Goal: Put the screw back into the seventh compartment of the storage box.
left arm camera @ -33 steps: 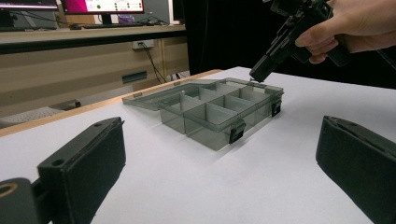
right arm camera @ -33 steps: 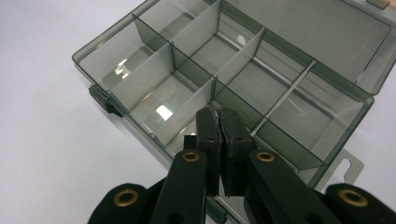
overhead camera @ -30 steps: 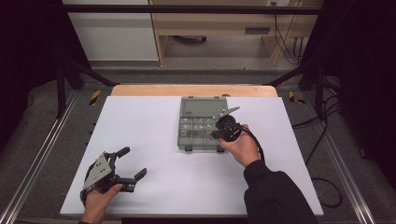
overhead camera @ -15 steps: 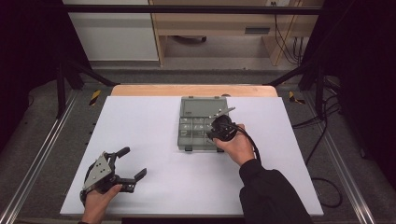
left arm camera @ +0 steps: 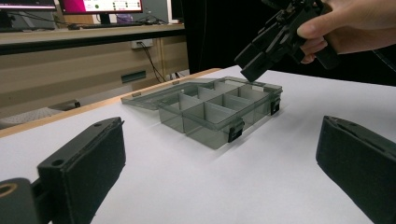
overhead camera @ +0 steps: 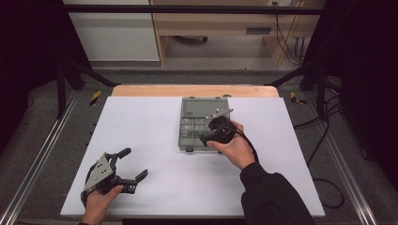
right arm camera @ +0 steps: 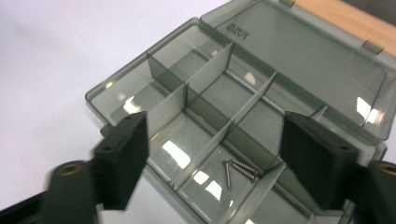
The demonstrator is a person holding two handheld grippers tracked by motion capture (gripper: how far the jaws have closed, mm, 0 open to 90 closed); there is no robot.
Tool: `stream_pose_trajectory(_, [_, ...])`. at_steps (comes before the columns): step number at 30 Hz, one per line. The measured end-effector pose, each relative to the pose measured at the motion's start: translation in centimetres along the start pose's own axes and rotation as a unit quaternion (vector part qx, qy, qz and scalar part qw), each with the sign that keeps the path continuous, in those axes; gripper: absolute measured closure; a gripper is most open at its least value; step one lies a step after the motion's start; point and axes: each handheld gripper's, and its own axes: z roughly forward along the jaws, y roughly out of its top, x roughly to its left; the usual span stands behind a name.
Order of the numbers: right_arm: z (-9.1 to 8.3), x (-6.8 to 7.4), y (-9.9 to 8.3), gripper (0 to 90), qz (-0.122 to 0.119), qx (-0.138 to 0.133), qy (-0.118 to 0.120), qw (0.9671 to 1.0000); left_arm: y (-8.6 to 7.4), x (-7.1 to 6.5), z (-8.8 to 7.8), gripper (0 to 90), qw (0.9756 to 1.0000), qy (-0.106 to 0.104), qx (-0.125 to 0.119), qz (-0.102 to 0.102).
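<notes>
The right claw (right arm camera: pixel 212 163), jaws just spread and holding nothing, hovers over the open organiser box (overhead camera: pixel 195 123) mid-worktop, where seemingly two screws (right arm camera: pixel 240 169) lie. The left claw (overhead camera: pixel 130 164) rests apart, near-left.

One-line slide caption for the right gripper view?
Right gripper, jaws just opened and empty, hovers over the open compartment box with screws in one compartment.

We are looking at a table (overhead camera: pixel 155 140) wearing a white top with a wooden strip showing along its far edge. 1 smoky grey compartment box (overhead camera: pixel 197 129) is lying on it right of centre, its lid resting open and flat.
</notes>
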Motion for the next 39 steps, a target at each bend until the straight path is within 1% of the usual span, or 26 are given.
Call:
stream_pose_trajectory(1, [-0.2, 0.2, 0.4, 17.1, 0.001, -0.007, -0.009, 0.9999, 0.0, 0.0, 0.0, 1.4, 1.0000, 0.000, 0.000, 0.000])
stream_pose_trajectory(2, [-0.2, 0.2, 0.4, 17.1, 0.001, -0.007, -0.009, 0.9999, 0.0, 0.0, 0.0, 1.4, 1.0000, 0.000, 0.000, 0.000])
stream_pose_trajectory(3, [-0.4, 0.3, 0.6, 11.9, 0.002, -0.017, -0.009, 0.9998, 0.0, 0.0, 0.0, 1.3, 1.0000, 0.000, -0.001, -0.001])
stream_pose_trajectory(4, [-0.4, 0.3, 0.6, 11.9, 0.002, -0.017, -0.009, 0.9998, 0.0, 0.0, 0.0, 1.4, 1.0000, 0.000, -0.001, -0.001])
stream_pose_trajectory(6, [-0.6, 0.6, 0.8, 10.2, 0.005, -0.027, -0.006, 0.9996, 0.0, 0.0, 0.0, 1.3, 1.0000, 0.000, -0.001, -0.001])
stream_pose_trajectory(7, [-0.8, 0.7, 0.9, 9.9, -0.003, -0.030, -0.010, 0.9995, 0.0, 0.0, 0.0, 1.3, 1.0000, 0.000, -0.001, -0.001])
stream_pose_trajectory(9, [-1.0, 0.9, 0.9, 8.9, -0.005, -0.034, -0.007, 0.9994, 0.0, 0.0, 0.0, 1.3, 1.0000, 0.000, 0.000, -0.001])
stream_pose_trajectory(14, [-1.3, 0.9, 1.0, 9.8, -0.004, -0.042, -0.014, 0.9990, 0.0, 0.0, -0.1, 1.3, 1.0000, 0.001, 0.001, 0.001])
stream_pose_trajectory(16, [-1.8, 0.8, 1.0, 11.2, -0.003, -0.048, -0.024, 0.9985, 0.0, 0.0, -0.1, 1.4, 1.0000, 0.001, 0.001, 0.000])
stream_pose_trajectory(17, [-1.9, 0.8, 1.0, 11.3, 0.000, -0.053, -0.024, 0.9983, 0.0, 0.0, -0.1, 1.3, 1.0000, 0.001, 0.001, 0.000])
stream_pose_trajectory(19, [-2.1, 0.8, 1.0, 11.2, -0.001, -0.058, -0.024, 0.9980, 0.0, 0.0, 0.0, 1.3, 1.0000, 0.001, 0.000, -0.001])
stream_pose_trajectory(22, [-2.6, 0.9, 1.0, 11.1, -0.010, -0.081, -0.037, 0.9960, 0.0, -0.1, 0.0, 1.3, 1.0000, 0.001, 0.001, -0.001])
stream_pose_trajectory(23, [-2.7, 0.9, 1.0, 11.2, -0.014, -0.085, -0.039, 0.9955, 0.0, -0.1, 0.0, 1.3, 1.0000, 0.001, 0.001, -0.001])
stream_pose_trajectory(24, [-2.8, 1.0, 1.0, 11.1, -0.009, -0.088, -0.041, 0.9952, 0.0, -0.1, 0.0, 1.3, 1.0000, 0.001, 0.001, -0.001])
stream_pose_trajectory(25, [-2.9, 1.0, 1.0, 11.1, -0.016, -0.093, -0.044, 0.9945, 0.0, -0.1, -0.1, 1.3, 1.0000, 0.001, 0.001, -0.001])
stream_pose_trajectory(27, [-3.1, 1.0, 1.0, 11.6, -0.020, -0.098, -0.048, 0.9938, 0.0, 0.0, -0.1, 1.3, 1.0000, 0.001, 0.002, 0.000])
stream_pose_trajectory(29, [-3.4, 0.9, 0.9, 11.6, -0.016, -0.105, -0.055, 0.9928, 0.0, 0.0, -0.1, 1.3, 1.0000, 0.001, 0.002, 0.000])
stream_pose_trajectory(32, [-3.6, 0.7, 0.8, 10.9, -0.017, -0.108, -0.054, 0.9926, 0.0, 0.0, -0.1, 1.3, 1.0000, 0.001, 0.001, -0.001])
stream_pose_trajectory(33, [-3.8, 0.7, 0.7, 10.3, -0.014, -0.110, -0.055, 0.9923, 0.0, 0.0, -0.1, 1.3, 1.0000, 0.001, 0.002, 0.001])
stream_pose_trajectory(39, [-4.3, 0.8, 0.2, 7.1, -0.020, -0.114, -0.052, 0.9919, 0.0, 0.0, -0.1, 1.3, 1.0000, 0.001, 0.001, -0.001])
